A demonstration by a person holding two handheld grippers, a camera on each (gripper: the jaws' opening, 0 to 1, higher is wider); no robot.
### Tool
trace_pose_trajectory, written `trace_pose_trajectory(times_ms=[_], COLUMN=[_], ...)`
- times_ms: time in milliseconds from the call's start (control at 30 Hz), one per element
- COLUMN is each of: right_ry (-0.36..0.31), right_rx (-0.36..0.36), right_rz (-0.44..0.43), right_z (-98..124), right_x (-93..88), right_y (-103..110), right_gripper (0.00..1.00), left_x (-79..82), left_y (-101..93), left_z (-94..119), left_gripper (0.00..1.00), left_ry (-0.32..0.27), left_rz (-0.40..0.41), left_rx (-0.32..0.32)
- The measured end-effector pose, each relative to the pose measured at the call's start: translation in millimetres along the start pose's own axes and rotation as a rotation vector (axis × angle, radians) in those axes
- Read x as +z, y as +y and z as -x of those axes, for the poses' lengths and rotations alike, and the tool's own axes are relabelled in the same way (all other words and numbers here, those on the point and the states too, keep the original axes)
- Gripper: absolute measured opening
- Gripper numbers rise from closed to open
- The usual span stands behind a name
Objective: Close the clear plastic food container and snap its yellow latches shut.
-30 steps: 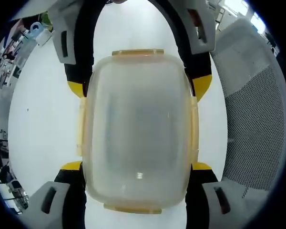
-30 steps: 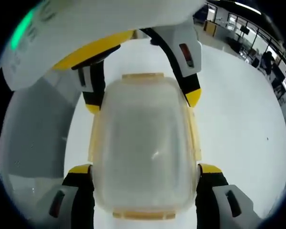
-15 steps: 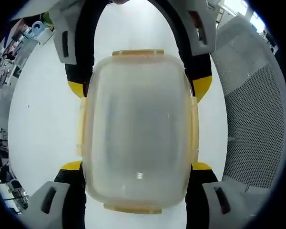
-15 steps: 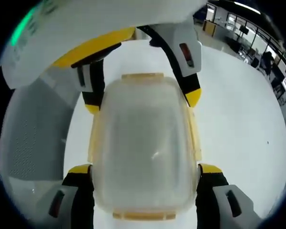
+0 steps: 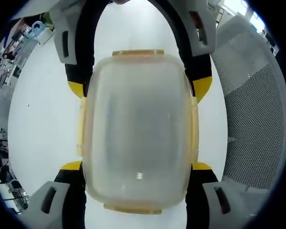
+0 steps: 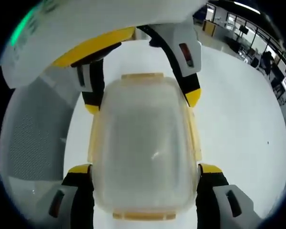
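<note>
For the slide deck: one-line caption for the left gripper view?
Both grippers' jaws flank a lidded clear container on a white table.

Clear lidded food container [image 5: 138, 129] on white table, yellow latches [image 5: 137, 52] down

Your left gripper view looks straight down, very near, onto the clear container [image 5: 138, 131] on the white counter [image 5: 43, 119]. Your right gripper view faces the same container [image 6: 145, 148] from the opposite end, equally close. Both share the container, and each sees the other gripper beyond it.
</note>
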State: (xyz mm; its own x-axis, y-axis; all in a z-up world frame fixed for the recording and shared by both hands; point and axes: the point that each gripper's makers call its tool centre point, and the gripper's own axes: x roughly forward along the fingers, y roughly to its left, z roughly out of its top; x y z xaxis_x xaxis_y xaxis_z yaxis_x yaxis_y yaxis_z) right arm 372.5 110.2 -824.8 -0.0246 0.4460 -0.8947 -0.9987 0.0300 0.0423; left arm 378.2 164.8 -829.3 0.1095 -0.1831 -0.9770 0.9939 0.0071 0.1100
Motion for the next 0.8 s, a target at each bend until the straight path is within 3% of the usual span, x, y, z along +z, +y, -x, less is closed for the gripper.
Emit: trace_pose_trajectory(times_ms=[800], right_ry=[0.002], right_rx=[0.007], right_rz=[0.002], right_z=[-0.5], right_x=[1.4], right_y=[-4.1], right_gripper=[0.90], left_x=[-1.0], left_y=[3.6], left_z=[0.2], left_gripper=[0.88], left_ry=[-0.003], left_rz=[0.002], left_rx=[-0.005])
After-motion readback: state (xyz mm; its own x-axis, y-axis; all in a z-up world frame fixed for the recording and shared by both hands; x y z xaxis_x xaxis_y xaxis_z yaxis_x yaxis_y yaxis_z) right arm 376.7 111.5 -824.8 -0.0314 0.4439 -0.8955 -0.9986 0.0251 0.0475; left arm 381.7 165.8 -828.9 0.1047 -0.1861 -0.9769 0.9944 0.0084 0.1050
